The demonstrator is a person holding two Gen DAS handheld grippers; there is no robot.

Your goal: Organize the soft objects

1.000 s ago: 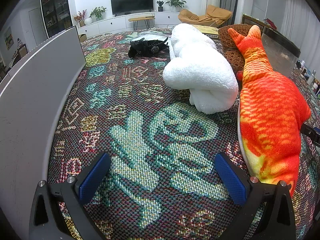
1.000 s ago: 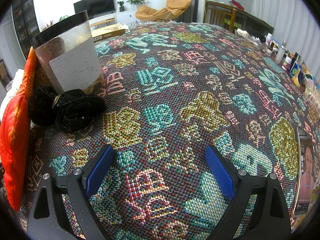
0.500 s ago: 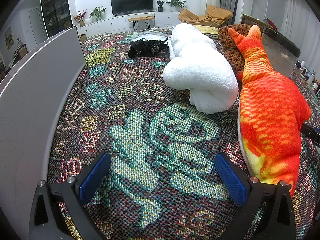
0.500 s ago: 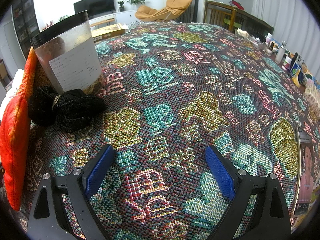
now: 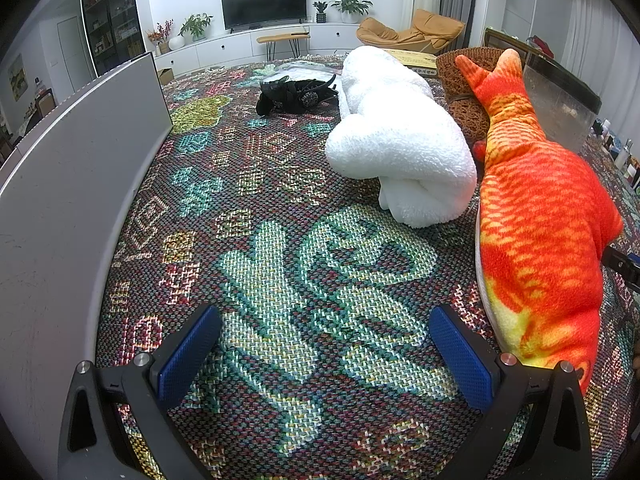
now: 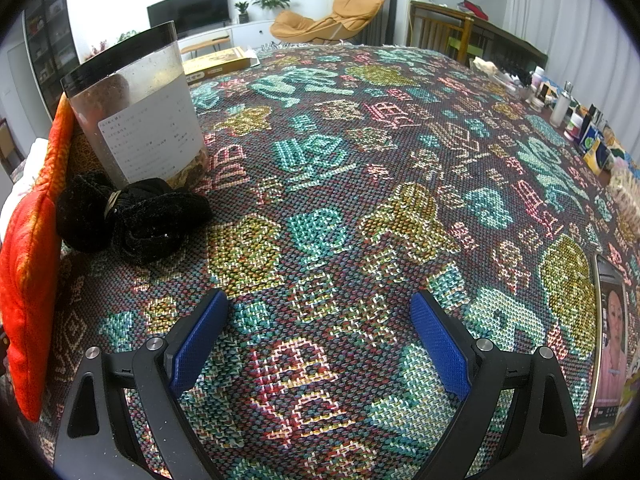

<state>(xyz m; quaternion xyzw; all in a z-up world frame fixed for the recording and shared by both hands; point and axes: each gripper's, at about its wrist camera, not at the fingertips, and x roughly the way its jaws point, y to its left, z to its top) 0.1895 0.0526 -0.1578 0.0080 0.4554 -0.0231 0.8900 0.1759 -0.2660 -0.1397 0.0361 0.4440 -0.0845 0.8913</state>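
both tongs idle, nothing gripped.

i held the left gripper and right gripper spread apart over bare cloth; white towel and orange fish plush lay touching at right of frame, ungathered.

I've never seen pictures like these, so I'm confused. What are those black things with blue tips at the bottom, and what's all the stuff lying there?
Those are tongs that a person holds, one in each hand. A small round-eyed camera sits on each and looks out along its two fingers, which bends the picture. One picture comes from the left tongs, the other from the right tongs. Both are open and hold nothing.

Everything lies on a colourful woven cloth. The left picture shows an orange plush fish, a rolled white towel and a black hair accessory. The right picture shows a black fuzzy bundle touching a clear tub, and a phone at the edge.
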